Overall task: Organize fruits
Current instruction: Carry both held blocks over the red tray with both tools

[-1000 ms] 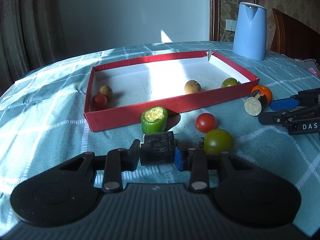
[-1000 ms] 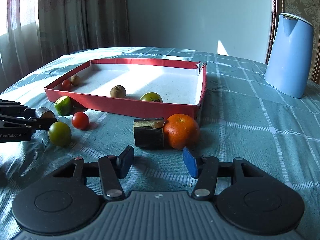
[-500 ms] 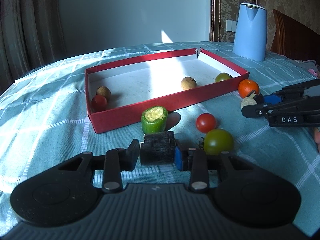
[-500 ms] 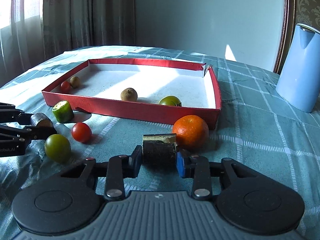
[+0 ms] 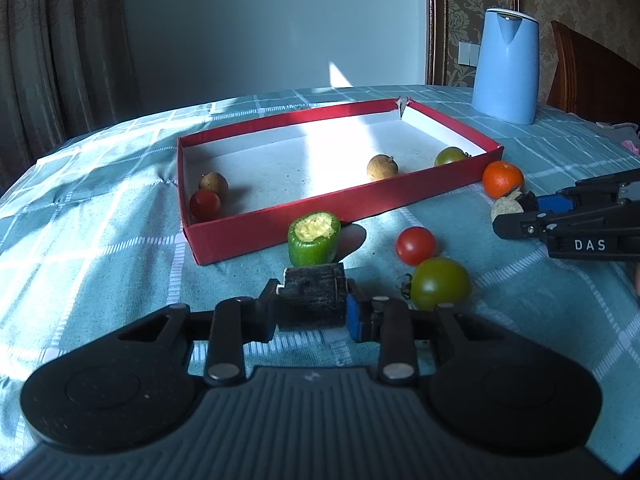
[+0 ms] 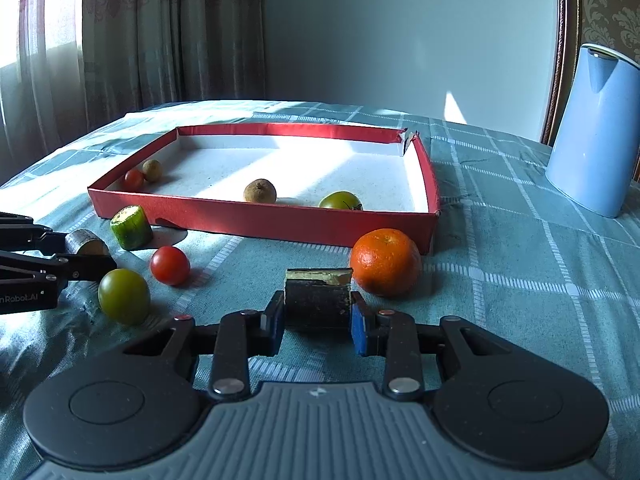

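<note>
Left gripper [image 5: 313, 304] clamps a dark cylindrical chunk [image 5: 313, 298]. Right gripper [image 6: 318, 314] clamps another, possibly sugarcane [image 6: 318, 298], left of the orange [image 6: 386, 262], near the red tray [image 6: 264, 218].

A domestic dining room is indicated by curtains [image 6: 160, 32] at upper left, patterned wallpaper [image 5: 472, 4] upper right, and a cloth-covered table [image 6: 520, 280].
</note>
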{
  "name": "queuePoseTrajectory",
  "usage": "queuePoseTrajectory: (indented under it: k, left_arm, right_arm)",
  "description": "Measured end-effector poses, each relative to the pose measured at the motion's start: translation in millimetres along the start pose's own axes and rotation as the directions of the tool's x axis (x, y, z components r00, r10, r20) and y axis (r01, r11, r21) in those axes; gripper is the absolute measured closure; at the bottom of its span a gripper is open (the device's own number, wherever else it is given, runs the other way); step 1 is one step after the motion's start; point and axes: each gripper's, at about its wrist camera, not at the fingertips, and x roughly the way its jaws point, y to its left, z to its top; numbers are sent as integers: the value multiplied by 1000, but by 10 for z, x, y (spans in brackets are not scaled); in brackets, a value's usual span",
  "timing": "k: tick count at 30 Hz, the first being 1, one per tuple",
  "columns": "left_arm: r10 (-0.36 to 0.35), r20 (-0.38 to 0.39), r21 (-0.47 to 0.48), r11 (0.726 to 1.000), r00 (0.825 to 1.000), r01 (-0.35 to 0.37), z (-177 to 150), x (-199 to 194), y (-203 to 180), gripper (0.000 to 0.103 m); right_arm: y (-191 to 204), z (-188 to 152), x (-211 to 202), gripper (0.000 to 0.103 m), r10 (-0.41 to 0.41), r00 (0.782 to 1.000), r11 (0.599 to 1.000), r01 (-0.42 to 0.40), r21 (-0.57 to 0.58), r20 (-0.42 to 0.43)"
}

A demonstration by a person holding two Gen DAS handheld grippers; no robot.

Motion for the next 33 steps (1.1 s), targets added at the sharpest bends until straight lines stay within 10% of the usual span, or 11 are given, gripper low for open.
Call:
queuePoseTrajectory:
  k: [33]
  left_arm:
    - [141, 60, -62, 989, 988, -138, 526, 28, -18, 74]
  right_arm:
    - [101, 529, -5, 71, -66, 988, 996, 73, -50, 138]
